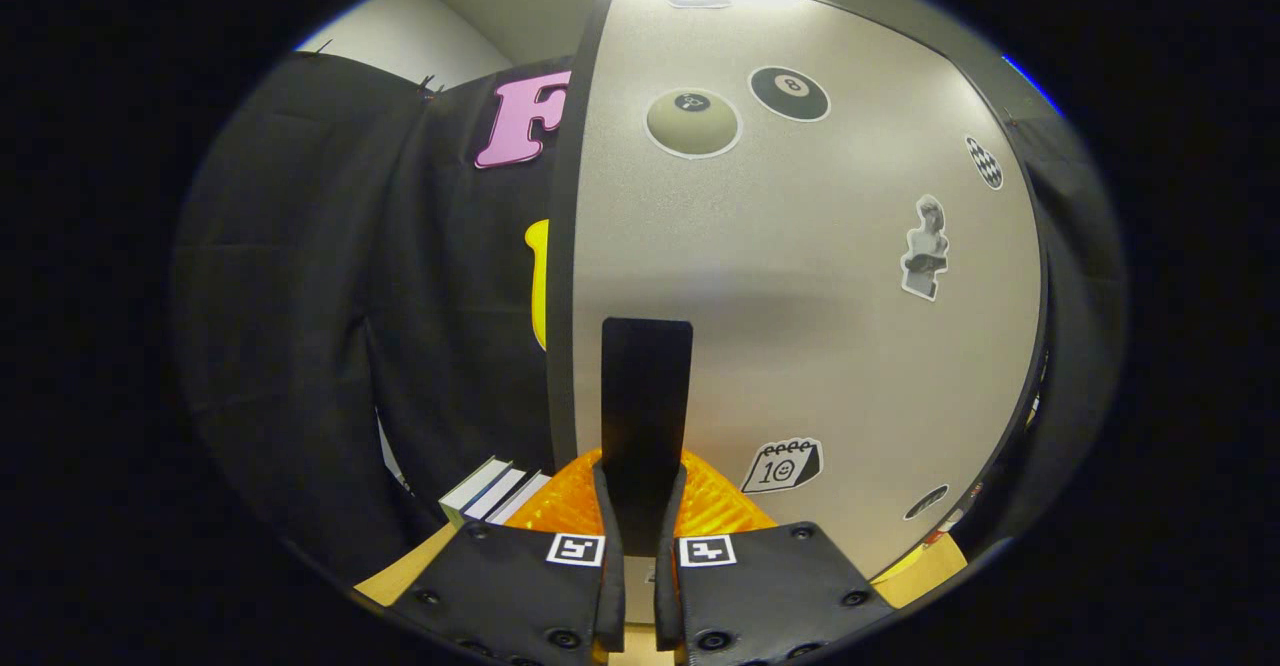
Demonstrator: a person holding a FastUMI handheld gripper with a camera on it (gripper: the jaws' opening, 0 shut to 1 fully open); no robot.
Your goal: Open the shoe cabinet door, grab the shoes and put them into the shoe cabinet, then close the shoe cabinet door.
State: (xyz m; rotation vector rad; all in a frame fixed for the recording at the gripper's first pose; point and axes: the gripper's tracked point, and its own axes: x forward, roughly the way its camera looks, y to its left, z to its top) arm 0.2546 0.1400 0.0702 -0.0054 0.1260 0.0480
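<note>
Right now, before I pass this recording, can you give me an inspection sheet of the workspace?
Surface: tan wooden top showing beside the fingers.
Job's things: shoe cabinet door, pale with a dark edge; its black handle stands upright. I cannot tell whether the door is open or closed.
Clutter: a ribbed orange item behind the fingers, stacked books beside it, and stickers on the door, among them an eight-ball sticker.
Grippers: gripper with both fingers pressed on the handle's lower end.
Cables: nothing seen.
Surroundings: black cloth wall beyond the door's edge, with a pale wall above it.
</note>
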